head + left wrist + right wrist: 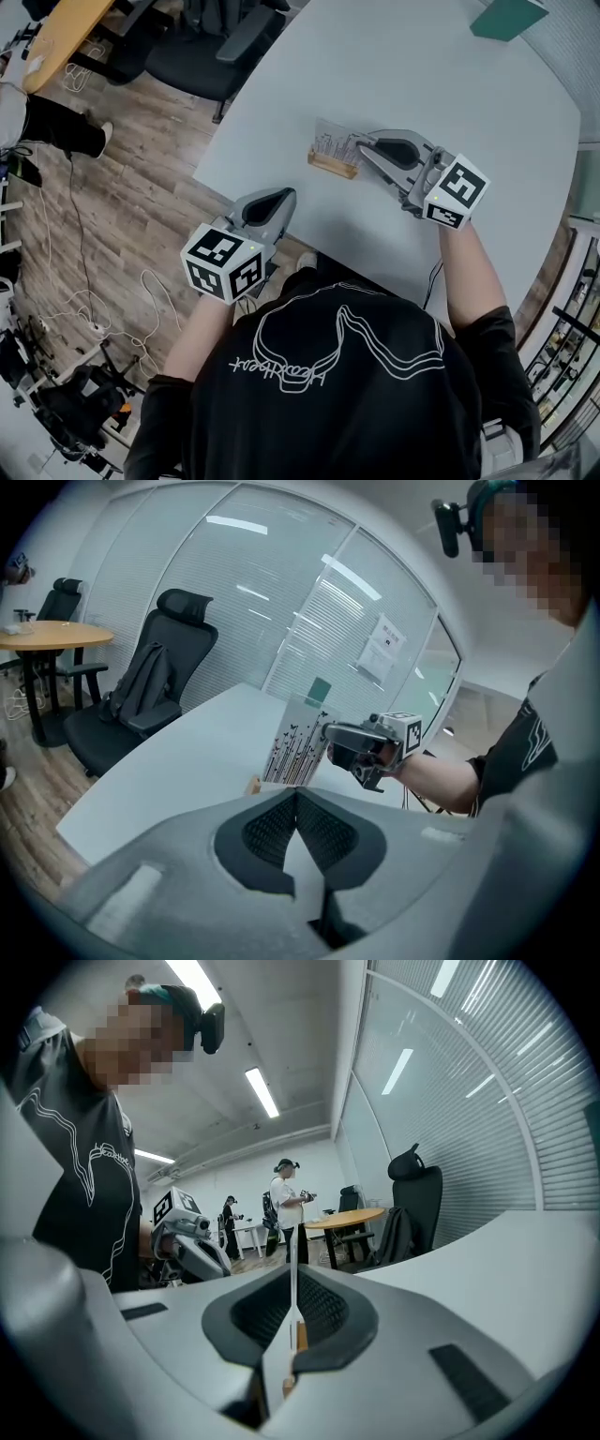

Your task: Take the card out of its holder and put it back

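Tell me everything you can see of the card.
The card is a thin white rectangle, stiff paper by the look, printed with dark slender stems and small butterflies. It stands leaning, its lower edge at the wooden holder on the pale table; whether it sits fully in the slot cannot be told. The right gripper is shut on one side edge; in the right gripper view the card shows edge-on, a thin white line between the pads.

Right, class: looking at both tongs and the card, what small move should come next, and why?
Probably lift the card straight up, slowly. The right tongs are closed on its edge while it stands in the wooden holder; the left tongs are shut, empty and apart from the holder, so nothing steadies it.
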Motion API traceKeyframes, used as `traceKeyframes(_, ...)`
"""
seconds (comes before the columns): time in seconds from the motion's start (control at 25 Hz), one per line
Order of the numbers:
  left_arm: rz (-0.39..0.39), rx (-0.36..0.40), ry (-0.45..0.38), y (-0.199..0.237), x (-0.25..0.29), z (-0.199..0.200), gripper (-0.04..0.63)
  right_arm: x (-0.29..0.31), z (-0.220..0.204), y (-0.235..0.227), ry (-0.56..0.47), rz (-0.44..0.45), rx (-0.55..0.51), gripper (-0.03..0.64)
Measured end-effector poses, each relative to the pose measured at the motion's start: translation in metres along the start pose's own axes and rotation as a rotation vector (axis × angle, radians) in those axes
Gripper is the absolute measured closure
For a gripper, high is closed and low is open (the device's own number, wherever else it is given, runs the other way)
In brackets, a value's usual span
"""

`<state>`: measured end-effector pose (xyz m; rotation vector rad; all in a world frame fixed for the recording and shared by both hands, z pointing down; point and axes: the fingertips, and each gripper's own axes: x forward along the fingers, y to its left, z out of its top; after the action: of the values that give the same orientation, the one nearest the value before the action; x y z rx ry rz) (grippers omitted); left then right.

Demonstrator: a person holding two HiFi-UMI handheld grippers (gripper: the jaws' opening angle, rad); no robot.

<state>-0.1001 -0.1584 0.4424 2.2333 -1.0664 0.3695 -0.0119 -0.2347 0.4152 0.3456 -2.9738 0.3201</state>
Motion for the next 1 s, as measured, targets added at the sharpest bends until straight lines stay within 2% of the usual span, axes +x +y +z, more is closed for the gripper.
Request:
traceKeyframes(0.48,0.006,-0.019,0.015,0.004,0.000,-0.010,0.581,0.005,-0.013,-0.001,0.004,0.009,0.006,0.594)
traceKeyframes(1.0,0.008,0.007,0.055,0.003,0.006,-0.021,0.581,0.011,-0.044,-0.001,0.009,-0.001,0.027,0.594)
